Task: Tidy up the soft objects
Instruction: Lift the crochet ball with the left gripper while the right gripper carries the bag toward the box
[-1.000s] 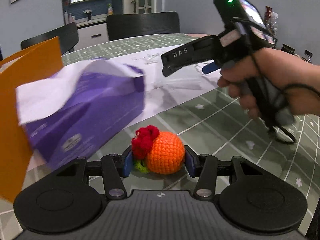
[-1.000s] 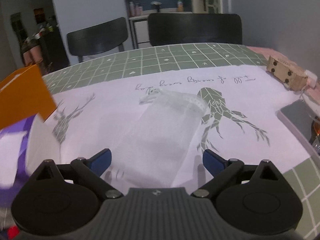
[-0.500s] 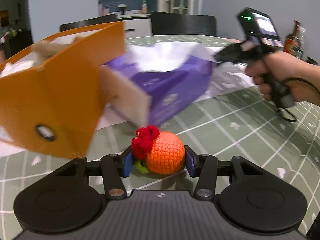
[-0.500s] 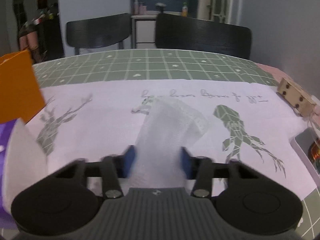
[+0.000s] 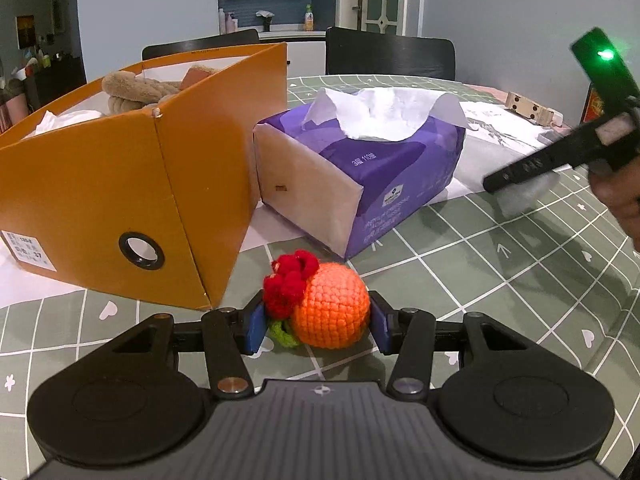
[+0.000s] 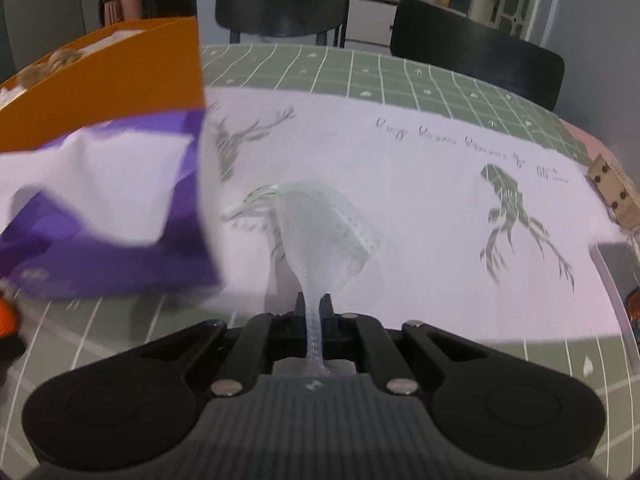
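Pinching the crocheted orange ball (image 5: 330,311) between its blue pads, your left gripper (image 5: 318,322) held it just above the green tablecloth (image 5: 480,264), with the orange box (image 5: 120,184) at ten o'clock and the purple tissue pack (image 5: 360,168) at twelve. Your right gripper (image 6: 314,312) had just been closing and stood pressed together on the sheer mesh pouch (image 6: 324,232), which fanned out toward twelve o'clock over the white cloth (image 6: 420,200).

Home dining room — green grid tablecloth (image 5: 500,248), black dining chairs (image 5: 390,54). Sideboard with bottles (image 5: 307,23) behind — mirror above it.
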Demonstrator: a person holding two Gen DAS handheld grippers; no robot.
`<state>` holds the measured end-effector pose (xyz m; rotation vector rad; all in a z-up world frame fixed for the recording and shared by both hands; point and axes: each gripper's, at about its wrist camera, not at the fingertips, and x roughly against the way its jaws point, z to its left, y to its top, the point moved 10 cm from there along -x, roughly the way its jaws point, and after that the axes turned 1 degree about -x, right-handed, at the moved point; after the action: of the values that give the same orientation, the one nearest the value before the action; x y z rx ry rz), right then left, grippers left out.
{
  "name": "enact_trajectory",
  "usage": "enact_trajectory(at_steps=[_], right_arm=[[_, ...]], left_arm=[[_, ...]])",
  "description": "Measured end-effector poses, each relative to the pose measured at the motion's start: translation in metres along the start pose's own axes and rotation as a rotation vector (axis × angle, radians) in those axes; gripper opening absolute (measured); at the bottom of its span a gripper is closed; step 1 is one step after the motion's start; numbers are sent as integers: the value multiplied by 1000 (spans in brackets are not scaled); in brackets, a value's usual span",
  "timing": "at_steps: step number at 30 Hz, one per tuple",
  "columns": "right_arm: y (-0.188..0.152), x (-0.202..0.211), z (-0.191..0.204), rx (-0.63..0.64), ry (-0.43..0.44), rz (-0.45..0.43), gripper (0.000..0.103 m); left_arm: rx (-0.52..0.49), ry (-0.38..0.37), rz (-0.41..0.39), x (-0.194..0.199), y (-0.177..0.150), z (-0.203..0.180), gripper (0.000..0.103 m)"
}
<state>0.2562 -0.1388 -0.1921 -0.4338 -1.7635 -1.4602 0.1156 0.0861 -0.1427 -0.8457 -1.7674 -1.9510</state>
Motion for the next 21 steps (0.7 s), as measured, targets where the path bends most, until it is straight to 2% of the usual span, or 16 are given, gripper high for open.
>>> enact_trajectory(at_steps=[11, 21], right_arm=[[-41, 40, 43, 60, 101, 66, 1], [-47, 71, 112, 142, 255, 58, 1]], left_arm=[[-5, -13, 11, 4, -2, 6, 58], [-16, -14, -13, 31, -1, 4, 58]])
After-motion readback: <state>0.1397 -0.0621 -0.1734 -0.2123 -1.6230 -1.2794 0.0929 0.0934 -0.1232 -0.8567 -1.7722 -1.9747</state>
